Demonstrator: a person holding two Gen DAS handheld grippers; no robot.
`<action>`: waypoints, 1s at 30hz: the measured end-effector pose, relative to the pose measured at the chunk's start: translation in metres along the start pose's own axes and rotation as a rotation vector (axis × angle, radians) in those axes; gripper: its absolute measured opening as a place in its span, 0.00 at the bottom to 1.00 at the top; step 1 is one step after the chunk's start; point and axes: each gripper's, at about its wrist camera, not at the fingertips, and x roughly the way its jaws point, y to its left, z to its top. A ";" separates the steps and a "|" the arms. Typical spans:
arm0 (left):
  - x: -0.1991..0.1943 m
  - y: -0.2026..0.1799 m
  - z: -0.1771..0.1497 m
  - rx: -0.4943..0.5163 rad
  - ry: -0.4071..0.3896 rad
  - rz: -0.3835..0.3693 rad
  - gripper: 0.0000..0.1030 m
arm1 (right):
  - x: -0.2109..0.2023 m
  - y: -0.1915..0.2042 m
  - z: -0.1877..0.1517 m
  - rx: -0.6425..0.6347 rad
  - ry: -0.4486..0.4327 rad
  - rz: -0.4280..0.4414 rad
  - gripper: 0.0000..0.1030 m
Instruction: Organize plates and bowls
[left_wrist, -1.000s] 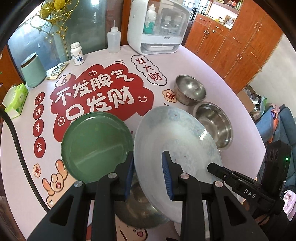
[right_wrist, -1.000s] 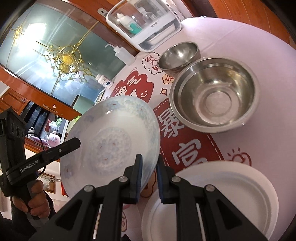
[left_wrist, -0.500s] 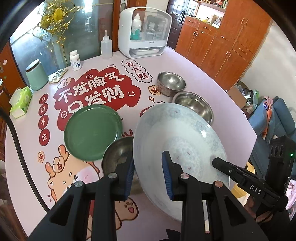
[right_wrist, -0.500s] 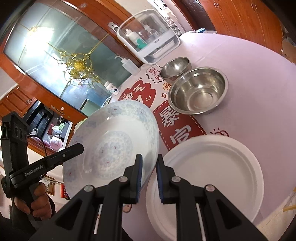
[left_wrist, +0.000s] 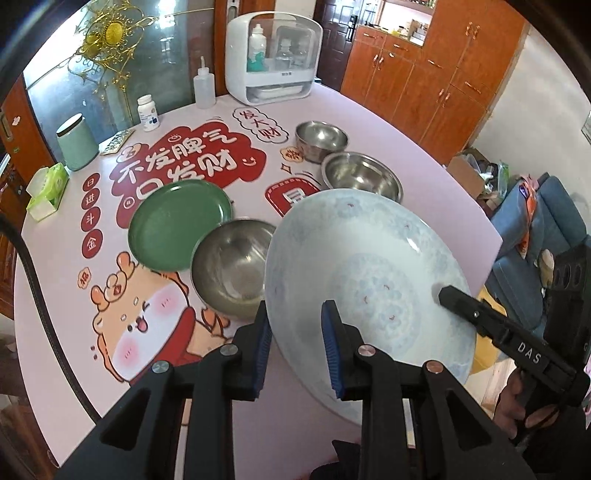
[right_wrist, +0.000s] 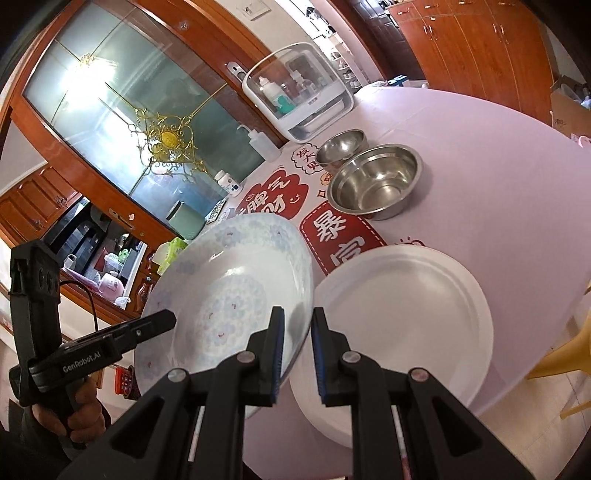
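A large white plate with a pale blue flower pattern (left_wrist: 373, 280) is held tilted in the air above the table. My left gripper (left_wrist: 295, 343) is shut on its near left rim. My right gripper (right_wrist: 297, 350) is shut on its opposite rim; the plate also shows in the right wrist view (right_wrist: 229, 295). On the table lie a green plate (left_wrist: 179, 221), a steel bowl (left_wrist: 232, 267) beside it, a mid-size steel bowl (left_wrist: 360, 177), a small steel bowl (left_wrist: 321, 138) and a white plate (right_wrist: 402, 332).
A white dish cabinet (left_wrist: 273, 62), a squeeze bottle (left_wrist: 204, 86), a pill bottle (left_wrist: 147, 112), a green canister (left_wrist: 77, 142) and a tissue pack (left_wrist: 48, 184) stand along the far edge. The table's edge (left_wrist: 480, 221) runs at the right, with a blue sofa (left_wrist: 535, 229) beyond.
Both grippers have lifted the patterned plate higher and pulled back from the table. The steel bowl under it has come into full view.
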 end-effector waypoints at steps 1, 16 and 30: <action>0.000 -0.002 -0.003 0.004 0.002 0.000 0.24 | -0.003 -0.001 -0.003 -0.001 -0.002 -0.004 0.14; 0.026 -0.039 -0.039 -0.004 0.093 -0.030 0.24 | -0.027 -0.025 -0.013 -0.074 0.063 -0.099 0.14; 0.080 -0.065 -0.029 -0.156 0.196 0.010 0.24 | 0.000 -0.067 0.017 -0.145 0.271 -0.114 0.14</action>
